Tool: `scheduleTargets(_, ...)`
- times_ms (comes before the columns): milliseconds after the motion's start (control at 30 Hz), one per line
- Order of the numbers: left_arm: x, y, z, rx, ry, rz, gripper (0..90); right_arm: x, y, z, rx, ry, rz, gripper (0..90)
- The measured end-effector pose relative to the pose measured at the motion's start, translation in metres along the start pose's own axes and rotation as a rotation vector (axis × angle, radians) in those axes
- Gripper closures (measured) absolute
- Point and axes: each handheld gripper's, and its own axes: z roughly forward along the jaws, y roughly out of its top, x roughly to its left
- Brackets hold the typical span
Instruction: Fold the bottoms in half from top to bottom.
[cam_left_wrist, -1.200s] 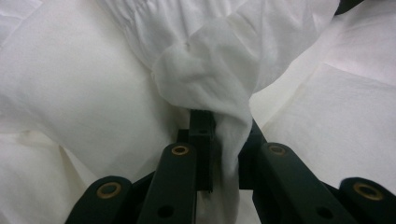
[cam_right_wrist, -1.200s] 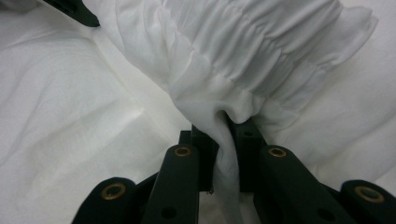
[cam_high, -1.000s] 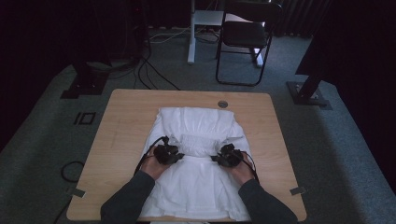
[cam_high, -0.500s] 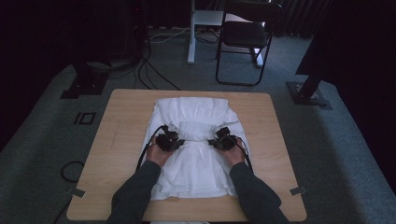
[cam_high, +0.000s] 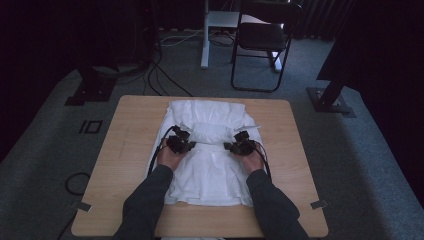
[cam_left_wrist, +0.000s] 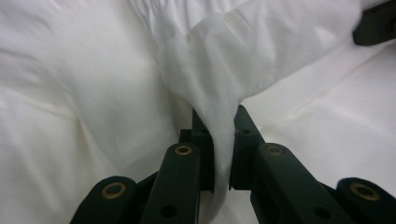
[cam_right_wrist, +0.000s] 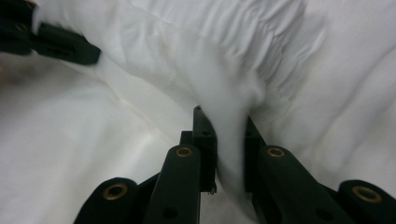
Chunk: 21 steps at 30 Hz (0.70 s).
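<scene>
Item: white garment (cam_high: 210, 165), one piece, soft cloth, spread on the wooden table (cam_high: 125, 150). It lies along the middle of the table from the far edge almost to the near one, with a bit of cloth hanging over the near edge.

Condition: partly folded, by my reading. A band of the cloth is lifted into a soft roll (cam_high: 214, 132) that runs crosswise between the two hands, over the far part of the garment. The near part lies flat, with some creases.

Left tongs (cam_high: 189, 145): clenched on a pinch of the white cloth, plain in the left gripper view, where a twist of the fabric (cam_left_wrist: 219, 140) runs down between the black jaws.

Right tongs (cam_high: 229, 146): likewise clamped on the cloth, with a gathered bunch of the fabric (cam_right_wrist: 233, 140) caught between the jaws in the right gripper view. The two tongs are level with each other, one at each end of the raised roll, and near together.

Done so far, as judged: the cloth is gripped at two matching points and the fold has been carried up over the middle of the garment.

Left to do, as judged: lay the carried band down toward the far end, let go, smooth it. Whether more folds are wanted cannot be told.

Surroundings: grey carpet, a dark chair (cam_high: 262, 45) beyond the table, cables (cam_high: 150, 75) on the floor.
</scene>
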Motion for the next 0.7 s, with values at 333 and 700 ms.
scheduleTargets(333,-0.029,0.025,-0.096,-0.303,-0.018,0.069,84.5,0.033,0.039,-0.091,-0.238,-0.027,-0.183,83.1)
scheduleTargets(700,-0.049,-0.051,-0.085,-0.245,-0.125,-0.011,83.8,0.056,-0.026,-0.093,-0.162,0.048,-0.208,82.9)
